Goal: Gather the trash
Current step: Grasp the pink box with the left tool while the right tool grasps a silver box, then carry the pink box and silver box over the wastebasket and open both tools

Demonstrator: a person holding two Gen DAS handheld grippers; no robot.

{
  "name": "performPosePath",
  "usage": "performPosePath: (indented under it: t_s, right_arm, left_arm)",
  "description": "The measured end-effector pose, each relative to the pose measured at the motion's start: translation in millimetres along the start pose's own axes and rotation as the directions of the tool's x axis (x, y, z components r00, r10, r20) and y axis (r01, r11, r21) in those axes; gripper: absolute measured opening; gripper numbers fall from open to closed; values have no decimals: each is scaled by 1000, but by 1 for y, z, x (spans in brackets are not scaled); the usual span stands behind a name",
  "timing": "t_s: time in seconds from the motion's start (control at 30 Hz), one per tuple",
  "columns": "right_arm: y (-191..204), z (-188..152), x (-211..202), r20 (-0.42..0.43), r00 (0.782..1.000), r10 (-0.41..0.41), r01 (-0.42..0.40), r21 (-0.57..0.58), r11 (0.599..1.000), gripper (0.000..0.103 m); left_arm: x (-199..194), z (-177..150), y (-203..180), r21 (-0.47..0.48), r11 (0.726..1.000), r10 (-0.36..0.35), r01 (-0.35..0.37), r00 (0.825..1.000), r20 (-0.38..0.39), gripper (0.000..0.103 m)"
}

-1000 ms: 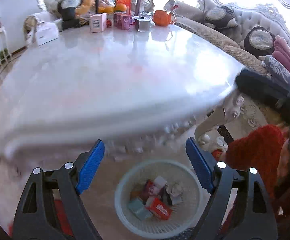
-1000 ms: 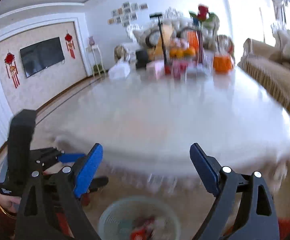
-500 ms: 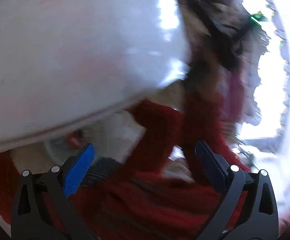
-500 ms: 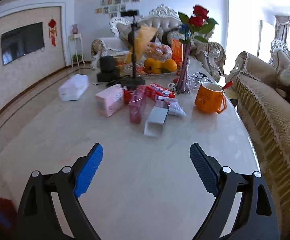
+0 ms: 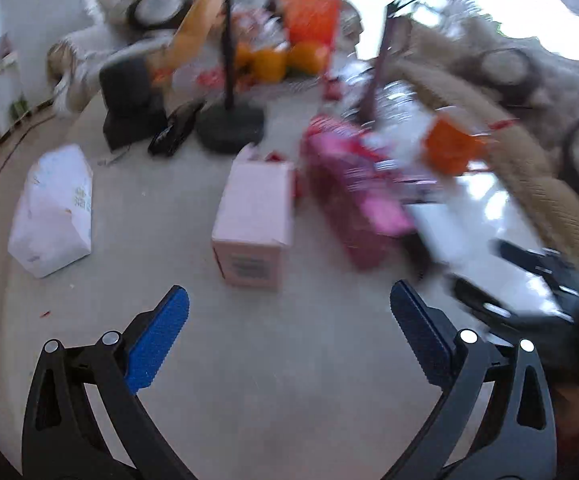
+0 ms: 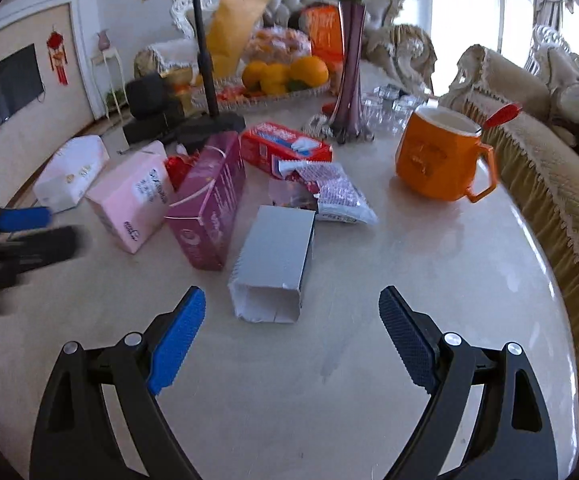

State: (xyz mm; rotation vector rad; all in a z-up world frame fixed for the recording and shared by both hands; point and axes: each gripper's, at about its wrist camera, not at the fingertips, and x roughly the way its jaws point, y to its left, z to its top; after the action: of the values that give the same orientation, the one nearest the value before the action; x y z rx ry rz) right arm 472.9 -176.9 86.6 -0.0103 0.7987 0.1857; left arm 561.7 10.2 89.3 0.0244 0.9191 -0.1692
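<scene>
Grey cardboard forms the open-ended box (image 6: 273, 260) lying on the marble table (image 6: 429, 280), its near mouth showing nothing inside. Beside it on the left lie a magenta carton (image 6: 209, 208) and a pink carton (image 6: 133, 200); farther off are a red packet (image 6: 285, 146) and a crumpled wrapper (image 6: 337, 196). An orange mug (image 6: 437, 156) stands to the right, its contents hidden, a red handle poking out. The left wrist view is smeared on its right half. Both the right gripper (image 6: 291, 320) and left gripper (image 5: 289, 320) tilt downward, tongs wide apart, holding nothing.
</scene>
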Motion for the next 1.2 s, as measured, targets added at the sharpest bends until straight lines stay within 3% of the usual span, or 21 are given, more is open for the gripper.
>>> performPosePath:
  t_s: [0.1, 0.23, 0.33, 0.47, 0.5, 0.53, 0.57, 0.63, 0.67, 0.73, 0.8, 0.9, 1.03, 1.2]
  right_arm:
    - [-1, 8, 15, -21, 999, -33, 32, -24, 999, 84]
    - [-2, 20, 48, -89, 995, -46, 44, -24, 999, 84]
    - [-1, 23, 65, -135, 989, -53, 51, -23, 998, 84]
    - [-3, 25, 66, -132, 990, -41, 38, -31, 999, 82]
    - [-4, 25, 64, -126, 991, -40, 37, -26, 999, 74]
    - [-5, 24, 60, -113, 993, -35, 31, -33, 999, 55]
    - [-5, 24, 59, -105, 994, -28, 24, -38, 999, 44]
    - [-9, 22, 56, -99, 995, -11, 8, -30, 1000, 39]
    - [-11, 21, 54, -97, 995, 6, -7, -15, 1000, 39]
    - [-15, 12, 42, -84, 996, 43, -41, 19, 999, 39]
    - [-15, -2, 24, -67, 996, 59, -57, 28, 998, 39]
    - [-17, -42, -25, -26, 990, 137, -135, 63, 989, 39]
    - [-25, -115, -116, 36, 958, 285, -287, 127, 950, 39]
    - [-17, -189, -212, 65, 932, 356, -362, 133, 923, 39]
  left_arm:
    - [28, 11, 1, 44, 998, 49, -49, 999, 11, 98]
    - [55, 37, 2, 110, 978, 179, -179, 984, 8, 98]
    - [55, 48, 4, 109, 979, 179, -174, 983, -32, 98]
    - [76, 48, 11, 81, 984, 164, -156, 982, -98, 98]
    - [76, 47, 15, 65, 985, 165, -159, 982, -93, 97]
    - [77, 46, 17, 57, 988, 151, -146, 984, -93, 95]
    - [75, 44, 20, 38, 994, 103, -100, 990, -94, 84]
    - [68, 41, 22, 16, 996, 92, -91, 992, -84, 53]
    - [64, 39, 22, 16, 994, 111, -110, 989, -94, 46]
    - [57, 31, 21, 12, 996, 84, -83, 990, -116, 46]
    - [38, 14, 20, 16, 997, 76, -75, 991, -110, 46]
    - [-18, -30, 17, 2, 1000, 27, -27, 999, -42, 46]
    - [-121, -127, 10, 2, 999, -52, 52, 998, 39, 46]
    - [-227, -253, -20, 61, 995, -83, 79, 994, 74, 47]
